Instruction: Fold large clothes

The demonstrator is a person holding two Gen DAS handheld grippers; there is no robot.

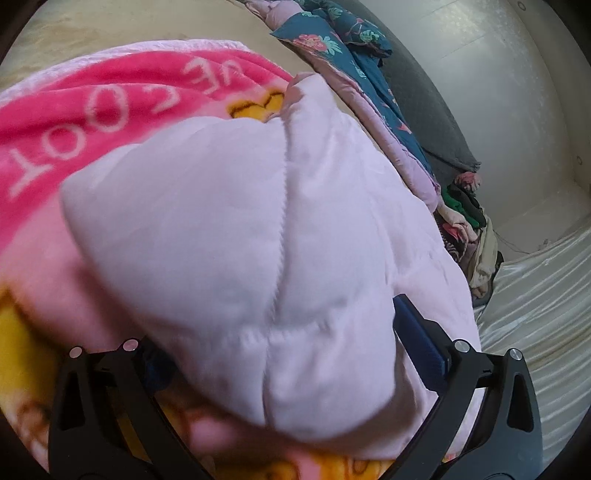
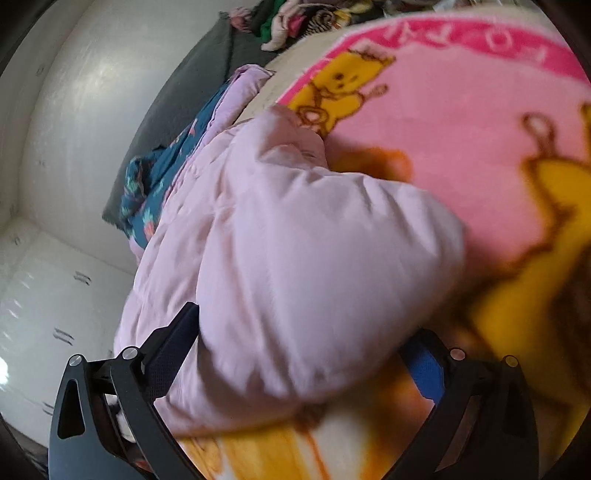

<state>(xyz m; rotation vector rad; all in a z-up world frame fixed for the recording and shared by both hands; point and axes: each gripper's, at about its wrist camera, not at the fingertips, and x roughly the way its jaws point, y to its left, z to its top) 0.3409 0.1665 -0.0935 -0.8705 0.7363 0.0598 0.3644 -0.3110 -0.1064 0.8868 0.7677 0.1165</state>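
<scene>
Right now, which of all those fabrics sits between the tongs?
The pale pink padded garment, plain and quilted, bulges between both tongs. The cartoon blanket lies beneath it; the teal floral quilt is bunched farther off.

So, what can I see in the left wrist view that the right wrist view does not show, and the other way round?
Only the left wrist view shows the white letters on the blanket's dark pink border and a shiny white sheet. Only the right wrist view shows the yellow bear print. Both show the pale pink padded garment bulging between wide-set fingers, the pink blanket, the teal floral quilt and a clothes pile.
</scene>
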